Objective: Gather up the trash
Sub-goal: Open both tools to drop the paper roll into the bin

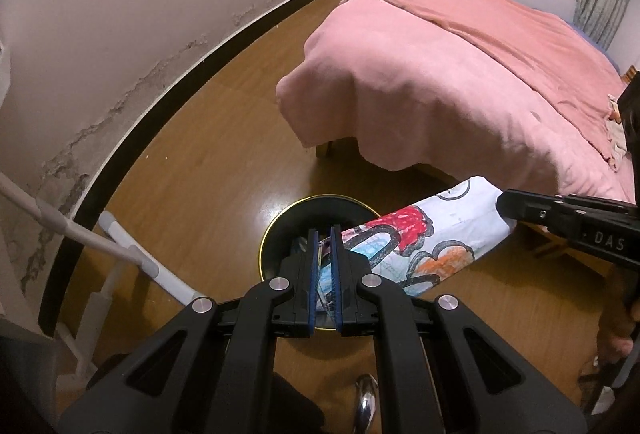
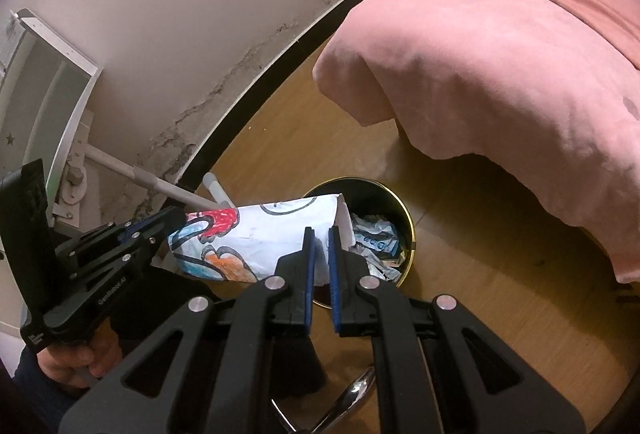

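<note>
Paper bound for the bin: one folded sheet with a child's coloured drawing (image 1: 424,238) hangs stretched between two claws above one round black waste bin (image 1: 276,230) with a gold rim. The left claw (image 1: 325,234) is clenched on one end of the sheet, its blue pads (image 1: 335,274) pressing the paper from both sides. The right claw (image 2: 319,234) is clenched on the opposite end, the white edge pinched between its fingers. In the right wrist view, crumpled wrappers (image 2: 376,240) already lie inside the bin, directly below the sheet's folded edge. The bin stands on one wooden floor (image 1: 208,138), near the corner of one bed draped in a pink blanket (image 1: 440,82). One white pole (image 2: 132,174) leans against a wall with peeling paint. A hand (image 2: 76,358) grips the left claw's handle.
</note>
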Motion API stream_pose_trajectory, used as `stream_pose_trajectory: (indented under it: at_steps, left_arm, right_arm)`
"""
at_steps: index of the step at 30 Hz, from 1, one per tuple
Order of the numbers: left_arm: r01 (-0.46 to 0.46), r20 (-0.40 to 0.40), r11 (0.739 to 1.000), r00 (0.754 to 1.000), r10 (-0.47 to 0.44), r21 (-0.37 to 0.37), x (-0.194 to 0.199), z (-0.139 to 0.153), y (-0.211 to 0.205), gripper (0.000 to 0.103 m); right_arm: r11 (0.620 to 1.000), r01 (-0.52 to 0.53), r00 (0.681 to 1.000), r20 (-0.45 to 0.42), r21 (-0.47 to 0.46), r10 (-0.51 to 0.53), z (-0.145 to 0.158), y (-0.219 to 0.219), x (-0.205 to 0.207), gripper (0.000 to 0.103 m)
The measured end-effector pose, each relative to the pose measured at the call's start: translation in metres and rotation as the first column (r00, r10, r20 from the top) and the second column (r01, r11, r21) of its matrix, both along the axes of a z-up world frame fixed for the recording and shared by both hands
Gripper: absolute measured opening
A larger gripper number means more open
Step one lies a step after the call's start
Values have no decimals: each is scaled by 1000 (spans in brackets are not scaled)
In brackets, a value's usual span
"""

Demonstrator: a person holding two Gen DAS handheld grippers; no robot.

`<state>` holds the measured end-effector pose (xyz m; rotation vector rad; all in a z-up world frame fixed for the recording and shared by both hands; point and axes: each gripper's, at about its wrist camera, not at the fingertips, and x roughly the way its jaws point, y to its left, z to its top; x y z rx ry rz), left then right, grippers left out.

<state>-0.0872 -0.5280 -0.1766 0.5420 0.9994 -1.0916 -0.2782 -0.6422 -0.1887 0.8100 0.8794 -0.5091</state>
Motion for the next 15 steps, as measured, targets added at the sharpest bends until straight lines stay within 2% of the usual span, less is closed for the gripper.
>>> stream_pose_trajectory:
  at_steps: [8, 10, 11, 12, 13, 15]
  left_arm:
    - [29, 7, 999, 1000, -30, 34, 8, -17, -8, 7]
    - [23, 2, 999, 1000, -23, 46, 11, -22, -9, 19]
    - [19, -11, 999, 1000, -19, 47, 13, -25, -8, 43]
    - [12, -20, 999, 1000, -11, 41, 14, -26, -7, 61]
    - [6, -17, 999, 1000, -6, 34, 15, -27, -5, 64]
    - [11, -7, 999, 1000, -10, 38, 14, -27, -4, 64]
  right_arm:
    - [1000, 2, 999, -51, -5, -2, -10, 1, 13, 8]
    - [1000, 2, 998, -65, 10, -2, -13, 0, 15, 12]
    - [1000, 1, 998, -69, 6, -1, -13, 1, 15, 18]
    - [1000, 3, 998, -68, -4, -4, -12, 2, 15, 43]
    - [1000, 14, 998, -64, -24, -15, -10, 3, 14, 67]
    - [999, 16, 998, -56, -45, -19, -8, 3, 13, 69]
